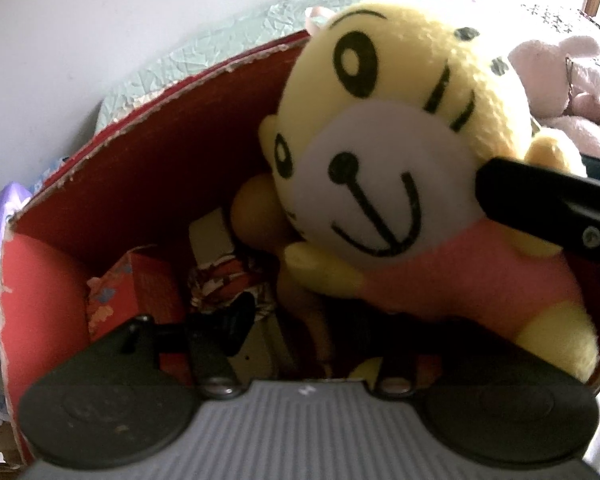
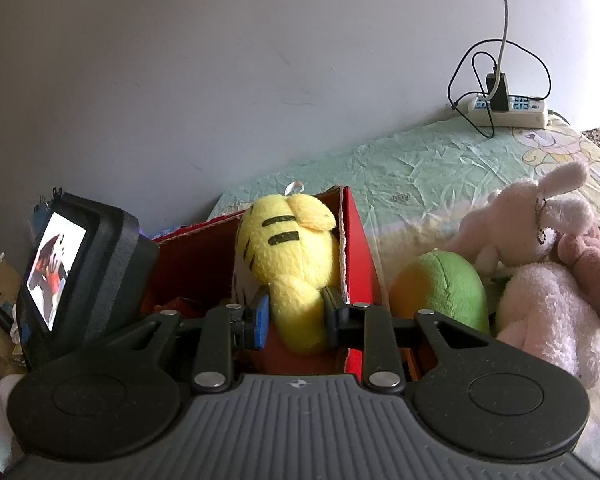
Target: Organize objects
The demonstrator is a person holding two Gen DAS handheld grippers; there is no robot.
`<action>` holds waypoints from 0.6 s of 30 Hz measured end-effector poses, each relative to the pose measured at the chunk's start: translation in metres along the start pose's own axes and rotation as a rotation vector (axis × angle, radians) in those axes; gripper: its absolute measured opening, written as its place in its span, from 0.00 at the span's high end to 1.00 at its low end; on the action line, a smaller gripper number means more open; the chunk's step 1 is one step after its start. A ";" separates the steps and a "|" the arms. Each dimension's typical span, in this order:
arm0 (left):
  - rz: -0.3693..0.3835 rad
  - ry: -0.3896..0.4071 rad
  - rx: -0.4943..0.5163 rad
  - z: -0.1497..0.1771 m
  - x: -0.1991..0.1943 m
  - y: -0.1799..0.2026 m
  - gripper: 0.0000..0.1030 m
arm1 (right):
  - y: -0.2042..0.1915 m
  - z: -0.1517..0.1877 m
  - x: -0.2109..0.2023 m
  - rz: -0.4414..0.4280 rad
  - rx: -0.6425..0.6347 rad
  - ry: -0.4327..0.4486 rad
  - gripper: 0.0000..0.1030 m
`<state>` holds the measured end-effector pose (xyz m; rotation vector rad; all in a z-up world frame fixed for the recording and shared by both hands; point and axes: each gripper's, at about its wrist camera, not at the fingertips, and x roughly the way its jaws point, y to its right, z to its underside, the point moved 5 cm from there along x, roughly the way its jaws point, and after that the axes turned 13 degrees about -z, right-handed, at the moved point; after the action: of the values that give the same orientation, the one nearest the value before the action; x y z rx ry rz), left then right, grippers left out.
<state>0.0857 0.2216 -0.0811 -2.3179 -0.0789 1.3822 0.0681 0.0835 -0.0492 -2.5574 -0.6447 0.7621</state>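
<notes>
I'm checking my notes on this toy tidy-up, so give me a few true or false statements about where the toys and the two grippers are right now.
1. The right gripper is shut on the yellow tiger plush. True.
2. The yellow tiger plush lies flat on the bed beside the pink plush. False: it is at the red box, partly inside it, and the pink plush lies apart on the bed.
3. The red box is empty apart from the tiger. False: other items lie in its bottom.
4. A green and orange plush lies on the bed outside the box. True.
5. The power strip has nothing plugged in. False: a black adapter sits in it.
</notes>
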 end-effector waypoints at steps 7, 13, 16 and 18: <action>-0.008 0.005 0.005 -0.003 0.004 -0.006 0.52 | 0.000 0.002 0.000 -0.006 -0.028 0.002 0.74; -0.018 0.013 0.005 -0.005 0.001 -0.007 0.52 | -0.001 0.002 0.000 -0.014 -0.048 -0.006 0.74; -0.020 0.016 0.003 -0.007 -0.001 -0.009 0.51 | -0.001 0.002 0.000 -0.018 -0.056 -0.005 0.74; -0.023 0.014 0.000 -0.008 -0.001 -0.010 0.51 | -0.002 0.002 0.000 -0.022 -0.057 -0.010 0.73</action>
<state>0.0934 0.2279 -0.0729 -2.3192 -0.1009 1.3540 0.0660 0.0853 -0.0501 -2.5953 -0.7058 0.7600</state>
